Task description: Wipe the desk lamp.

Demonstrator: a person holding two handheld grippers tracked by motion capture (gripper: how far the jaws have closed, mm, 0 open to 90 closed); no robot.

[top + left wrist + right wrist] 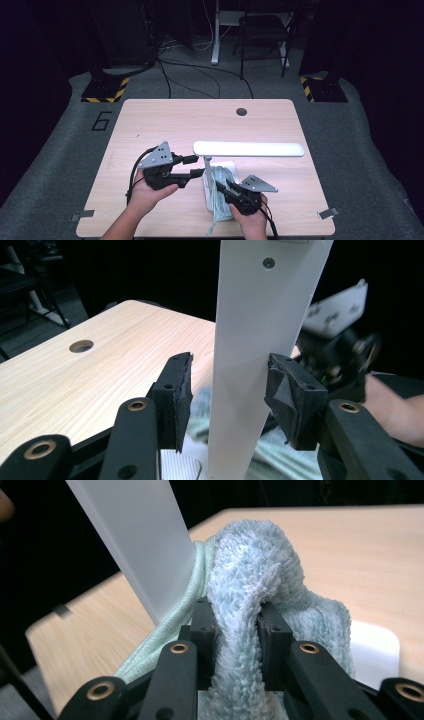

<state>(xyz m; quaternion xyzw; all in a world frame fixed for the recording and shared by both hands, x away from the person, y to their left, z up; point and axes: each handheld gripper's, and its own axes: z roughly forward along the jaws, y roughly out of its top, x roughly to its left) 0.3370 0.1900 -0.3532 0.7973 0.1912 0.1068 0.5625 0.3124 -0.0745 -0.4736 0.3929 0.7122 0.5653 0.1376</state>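
Observation:
A white desk lamp stands at the table's front middle, with its long head [248,148] lying level over its white base [229,167]. A pale blue-green towel [219,201] is bunched on the base and hangs towards the front edge. My right gripper [221,187] is shut on a raised fold of the towel [255,575], pinched between the pads [235,630]. My left gripper [198,166] is open with its jaws either side of the lamp's flat white post [250,365]. One pad [292,395] touches the post and the other stands a little off it.
The wooden table [165,125] has a round cable hole [241,111] near its far edge. Behind the table, a chair [262,30] and loose cables [200,75] sit on the grey floor. In the left gripper view, the right gripper [335,360] is just beyond the post.

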